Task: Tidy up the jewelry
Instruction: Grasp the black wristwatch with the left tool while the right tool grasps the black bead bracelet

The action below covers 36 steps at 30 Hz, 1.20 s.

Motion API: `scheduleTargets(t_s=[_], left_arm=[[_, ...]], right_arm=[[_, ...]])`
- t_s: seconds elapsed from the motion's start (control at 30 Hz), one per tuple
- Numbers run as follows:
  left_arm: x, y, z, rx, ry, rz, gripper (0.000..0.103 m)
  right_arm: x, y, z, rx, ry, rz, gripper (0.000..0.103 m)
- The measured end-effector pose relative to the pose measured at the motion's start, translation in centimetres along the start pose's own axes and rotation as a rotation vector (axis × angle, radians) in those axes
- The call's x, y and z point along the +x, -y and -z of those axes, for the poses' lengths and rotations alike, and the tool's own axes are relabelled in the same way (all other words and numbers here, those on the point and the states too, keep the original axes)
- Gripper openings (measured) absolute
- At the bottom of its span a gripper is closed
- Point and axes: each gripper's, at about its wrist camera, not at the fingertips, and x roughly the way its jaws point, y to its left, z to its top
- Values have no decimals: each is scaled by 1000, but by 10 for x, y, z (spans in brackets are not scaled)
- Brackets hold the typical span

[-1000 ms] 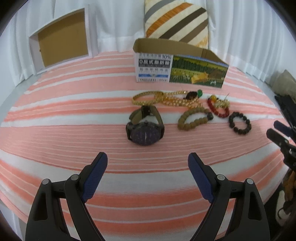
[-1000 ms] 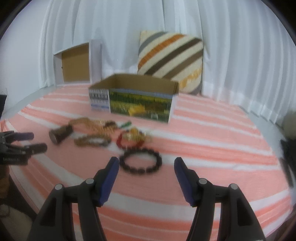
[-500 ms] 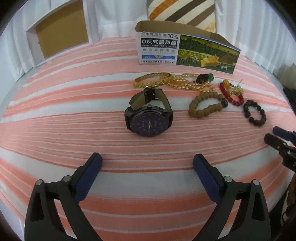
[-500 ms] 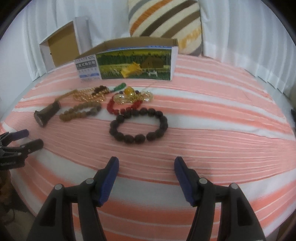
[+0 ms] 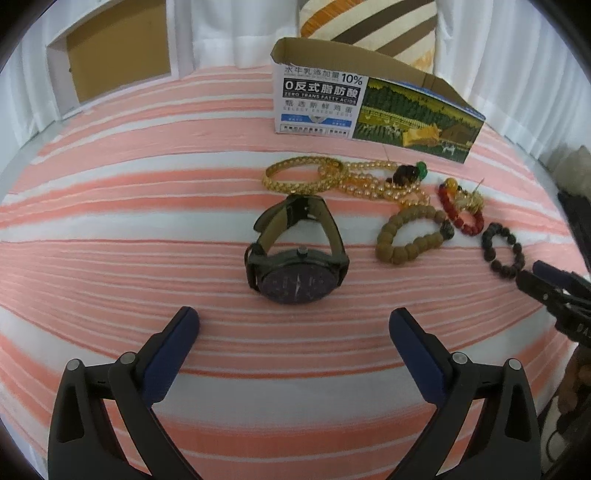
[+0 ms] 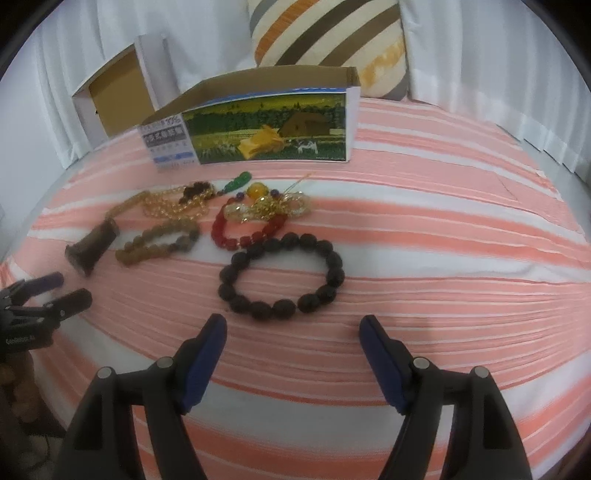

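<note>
A black wristwatch [image 5: 297, 254] lies on the striped cloth, just beyond my left gripper [image 5: 294, 326], which stands open and empty. Behind the watch lie a gold bangle [image 5: 301, 180] and gold bead strands [image 5: 380, 181]. A tan bead bracelet [image 5: 410, 234], a red bead bracelet [image 5: 461, 216] and a black bead bracelet [image 6: 282, 277] lie to the right. My right gripper [image 6: 293, 338] hovers just short of the black bracelet, its jaws opening with nothing between them. An open printed carton [image 6: 258, 125] stands behind the jewelry.
A striped pillow [image 6: 328, 33] leans on white curtains at the back. A white box [image 6: 118, 96] with a brown inside stands at the back left. The orange-and-white striped cloth [image 5: 129, 240] covers the whole surface. The left gripper's fingers [image 6: 51, 295] show at the right view's left edge.
Both grippers have come forward and down toward the jewelry; the watch and black bracelet loom larger. Both sets of jaws stand wider than before.
</note>
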Motion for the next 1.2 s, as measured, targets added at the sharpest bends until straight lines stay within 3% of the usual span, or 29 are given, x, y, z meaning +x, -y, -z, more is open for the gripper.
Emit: scheduleTargets(t_s=[0.1,0.17,0.4,0.5,0.53,0.6,0.67,0.7,0.93,1.2], left_arm=[[0,-1,-5,-1,6,16,101],[0,1,-9,4,19,18,101],[11,6,-20,13,0,-4,92],[14,8,-21,22,5,-29,91],[14,8,-21,22,9,-35,87],[14,8,-20,28,16,-45,78],[13,9,-20,45,34,-59,54],[14,10,-22,50,38,-55,53],[1,4,-16,22,56,-15,52],[-33,14,-11,37,87,26,52]], right_arm=[[-14,0,-5,-7,53,-19,77],[-19,-6,-10,-41,78,-80,77],[1,-29,-21,-143,62,-147,71],[14,-37,-27,-172,30,-159,55],[19,-40,-28,-185,8,-142,45],[30,-43,-27,-184,-41,-112,31],[28,-47,-23,-200,-32,-79,16],[27,-47,-21,-205,-29,-71,14],[5,-36,-13,-128,12,-102,14],[-30,-21,-27,-46,80,-147,14]])
